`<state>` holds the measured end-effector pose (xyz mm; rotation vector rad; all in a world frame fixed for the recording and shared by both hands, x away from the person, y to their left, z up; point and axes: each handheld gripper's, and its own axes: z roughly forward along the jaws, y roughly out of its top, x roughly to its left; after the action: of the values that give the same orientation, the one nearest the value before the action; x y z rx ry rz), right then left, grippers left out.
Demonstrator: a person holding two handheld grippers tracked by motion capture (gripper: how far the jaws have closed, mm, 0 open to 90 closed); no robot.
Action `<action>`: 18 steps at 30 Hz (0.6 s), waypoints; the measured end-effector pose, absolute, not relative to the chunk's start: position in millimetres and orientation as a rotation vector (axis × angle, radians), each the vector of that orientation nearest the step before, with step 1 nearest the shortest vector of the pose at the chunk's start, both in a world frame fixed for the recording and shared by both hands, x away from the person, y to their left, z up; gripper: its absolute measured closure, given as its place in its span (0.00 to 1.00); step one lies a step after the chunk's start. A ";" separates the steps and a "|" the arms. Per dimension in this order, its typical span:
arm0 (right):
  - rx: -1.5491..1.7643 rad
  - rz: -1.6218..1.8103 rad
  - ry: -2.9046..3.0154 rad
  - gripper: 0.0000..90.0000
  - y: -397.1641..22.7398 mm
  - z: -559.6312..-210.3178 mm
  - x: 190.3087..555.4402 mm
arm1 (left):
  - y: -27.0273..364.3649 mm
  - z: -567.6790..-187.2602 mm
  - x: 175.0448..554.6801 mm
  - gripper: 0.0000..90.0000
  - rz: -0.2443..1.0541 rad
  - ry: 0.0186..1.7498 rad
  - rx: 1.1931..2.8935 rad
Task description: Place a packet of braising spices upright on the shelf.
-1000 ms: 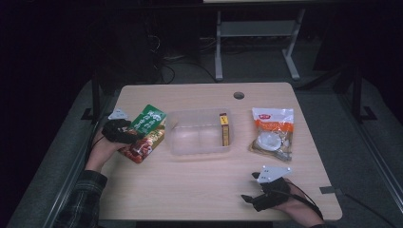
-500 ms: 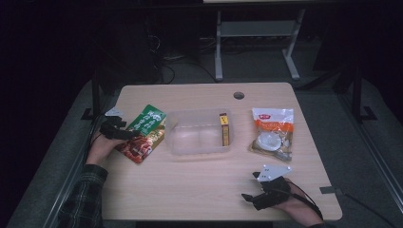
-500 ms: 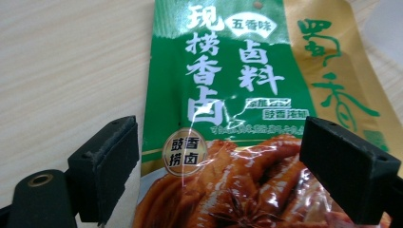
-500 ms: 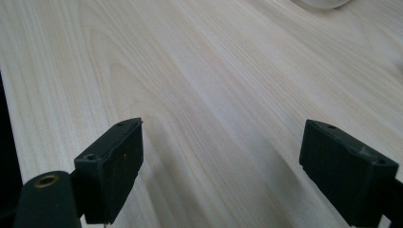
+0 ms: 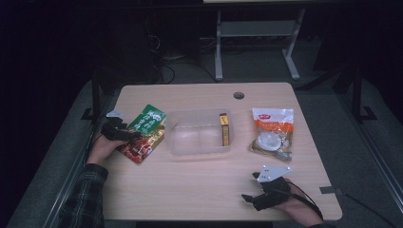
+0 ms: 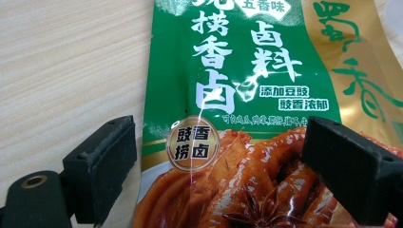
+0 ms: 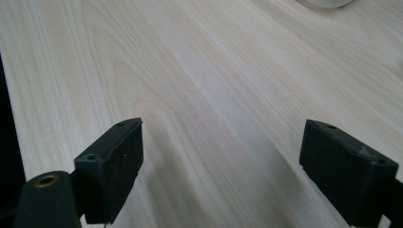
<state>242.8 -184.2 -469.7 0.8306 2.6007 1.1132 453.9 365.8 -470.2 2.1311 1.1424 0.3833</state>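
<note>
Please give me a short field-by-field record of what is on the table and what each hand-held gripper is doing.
surface: wooden table
left hand-held gripper: open, jaws either side of the green sauce packet
green sauce packet: lies flat, left of the clear plastic box
clear plastic box: middle of the table, small yellow box inside at its right end
right hand-held gripper: open, over bare wood near the front edge
white-and-orange bag: right of the clear plastic box
</note>
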 end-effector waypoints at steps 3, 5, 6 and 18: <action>0.831 1.114 2.600 0.16 -184.1 -469.6 242.8 | 364.1 -469.6 452.9 0.14 0.379 1.132 2.141; 0.833 1.114 2.600 0.16 -183.7 -469.8 242.8 | 362.4 -468.6 452.2 0.17 0.379 1.122 2.153; 0.828 1.115 2.602 0.16 -183.6 -469.9 242.9 | 362.1 -468.3 451.8 0.19 0.380 1.119 2.157; 0.827 1.109 2.606 0.16 -183.3 -470.1 242.7 | 357.4 -463.5 447.9 0.61 0.404 1.082 2.189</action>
<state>242.7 -183.3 -470.1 0.8269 2.6059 1.1093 447.9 357.4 -463.5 2.1892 1.0818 0.4044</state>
